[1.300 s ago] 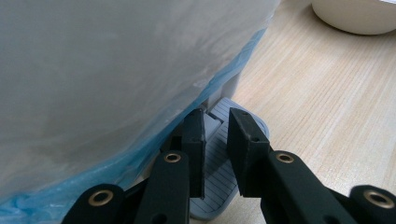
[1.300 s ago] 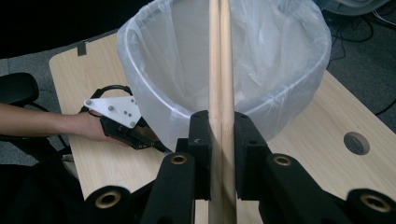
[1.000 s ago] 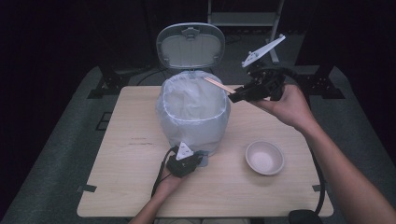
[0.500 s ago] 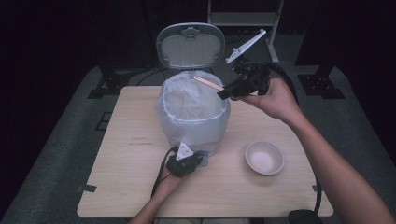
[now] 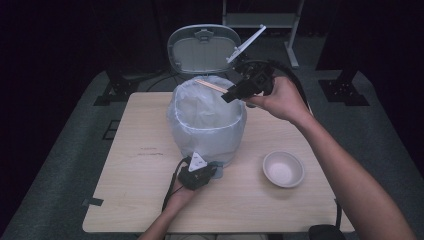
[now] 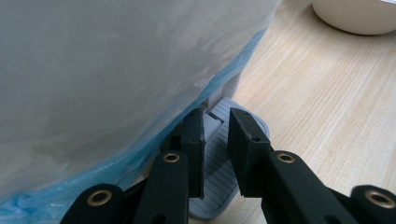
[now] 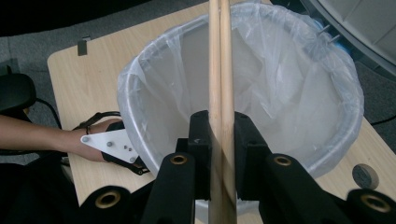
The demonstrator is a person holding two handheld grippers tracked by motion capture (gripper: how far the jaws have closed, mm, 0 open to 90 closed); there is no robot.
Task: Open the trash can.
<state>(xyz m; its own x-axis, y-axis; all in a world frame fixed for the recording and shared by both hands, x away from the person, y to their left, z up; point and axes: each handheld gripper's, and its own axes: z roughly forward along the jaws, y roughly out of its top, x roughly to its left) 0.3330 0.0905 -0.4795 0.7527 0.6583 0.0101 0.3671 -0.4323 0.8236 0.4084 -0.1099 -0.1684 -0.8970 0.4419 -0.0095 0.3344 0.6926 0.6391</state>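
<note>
Chopsticks (image 7: 219,70) clamped above bin (image 7: 327,154).

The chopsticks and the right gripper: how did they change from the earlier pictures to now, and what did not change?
The right gripper, shut on the chopsticks, has carried them leftward in the high view, so they now reach over the open mouth of the lined bin. Nothing was released or newly grasped. The left gripper stays shut and pressed down on the pedal, the lid stays up, and the bowl is unmoved.

Right tongs (image 5: 227,95) hold chopsticks (image 5: 211,86) over bin (image 5: 207,132)
</note>
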